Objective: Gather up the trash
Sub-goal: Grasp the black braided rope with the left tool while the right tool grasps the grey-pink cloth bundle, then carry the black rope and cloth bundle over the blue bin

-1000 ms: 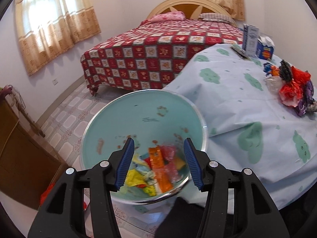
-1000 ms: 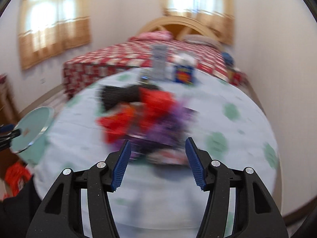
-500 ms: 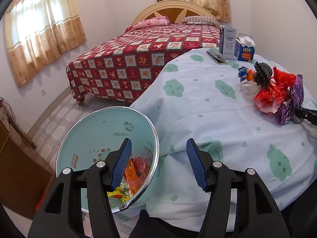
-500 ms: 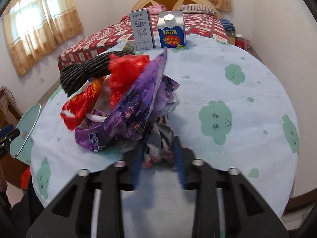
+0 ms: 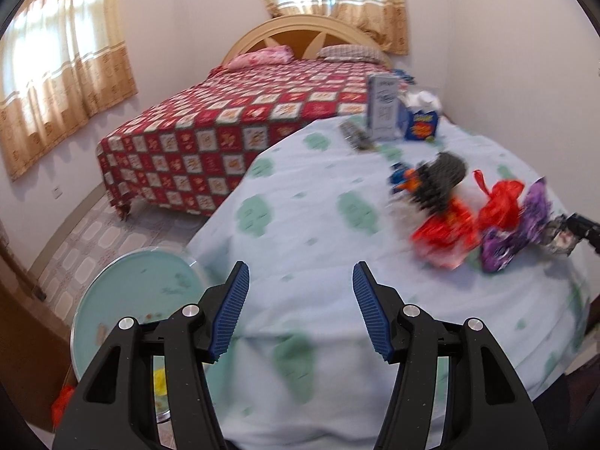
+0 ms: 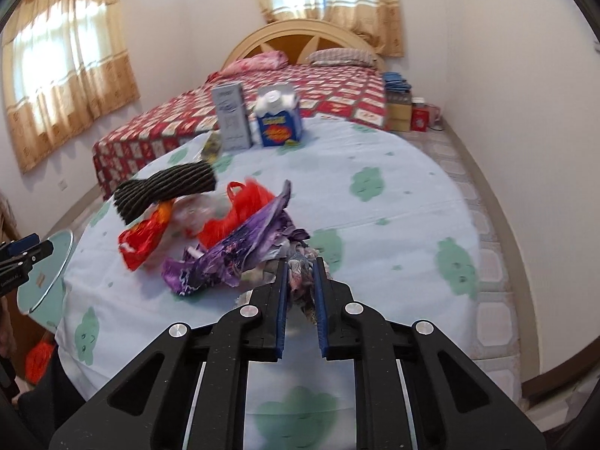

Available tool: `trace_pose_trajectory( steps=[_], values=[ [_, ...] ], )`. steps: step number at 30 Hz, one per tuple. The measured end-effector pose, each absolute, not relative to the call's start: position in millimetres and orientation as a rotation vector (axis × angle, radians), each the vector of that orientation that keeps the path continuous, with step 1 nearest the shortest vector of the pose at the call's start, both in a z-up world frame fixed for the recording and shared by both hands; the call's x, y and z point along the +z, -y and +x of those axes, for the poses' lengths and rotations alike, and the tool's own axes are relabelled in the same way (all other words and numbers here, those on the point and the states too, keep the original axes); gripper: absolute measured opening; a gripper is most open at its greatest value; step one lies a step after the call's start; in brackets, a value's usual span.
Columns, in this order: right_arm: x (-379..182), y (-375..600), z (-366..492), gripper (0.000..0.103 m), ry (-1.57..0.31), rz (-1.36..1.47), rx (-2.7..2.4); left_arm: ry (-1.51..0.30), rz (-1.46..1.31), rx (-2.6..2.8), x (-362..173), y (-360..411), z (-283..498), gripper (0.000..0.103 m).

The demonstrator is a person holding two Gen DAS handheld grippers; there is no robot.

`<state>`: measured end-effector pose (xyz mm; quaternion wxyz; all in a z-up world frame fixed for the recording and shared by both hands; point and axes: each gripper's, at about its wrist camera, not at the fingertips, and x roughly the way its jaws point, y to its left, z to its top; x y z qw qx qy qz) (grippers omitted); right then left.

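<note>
A heap of trash lies on the round table point(image 6: 393, 202): a purple wrapper point(image 6: 240, 251), a red plastic bag point(image 6: 240, 210), a red-orange wrapper point(image 6: 144, 236) and a black ribbed sleeve point(image 6: 165, 189). My right gripper point(image 6: 300, 292) is shut on a crumpled patterned wrapper point(image 6: 300, 281) at the heap's near edge. My left gripper point(image 5: 298, 311) is open and empty over the table's left edge. A pale green bin point(image 5: 135, 300) with trash inside stands below it on the left. The heap also shows in the left wrist view point(image 5: 468, 217).
A grey carton point(image 6: 230, 116), a blue milk carton point(image 6: 279, 120) and a remote point(image 5: 356, 137) stand at the table's far side. A bed with a red checked cover point(image 5: 240, 120) lies behind. A brown cabinet point(image 5: 22, 322) is at the left, boxes point(image 6: 399, 101) by the right wall.
My left gripper swung from over the bin to over the table. My right gripper went from open, closed on the patterned wrapper and holds it.
</note>
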<state>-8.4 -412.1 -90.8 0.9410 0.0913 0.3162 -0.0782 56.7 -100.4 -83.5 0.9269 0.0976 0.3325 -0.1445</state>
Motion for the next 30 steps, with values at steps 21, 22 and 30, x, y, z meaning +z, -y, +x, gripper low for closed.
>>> trace_pose_trajectory(
  steps=[21,22,30],
  values=[
    [-126,425,-11,0.022,-0.715,0.182,-0.118,-0.753,0.238,-0.471,-102,212,98,0.011],
    [-126,425,-13,0.02,-0.711,0.184,-0.12,-0.746,0.248,-0.463,-101,211,97,0.01],
    [-92,429,-30,0.019,-0.603,0.19,-0.156,-0.7,0.226,-0.458,-80,179,85,0.008]
  ],
)
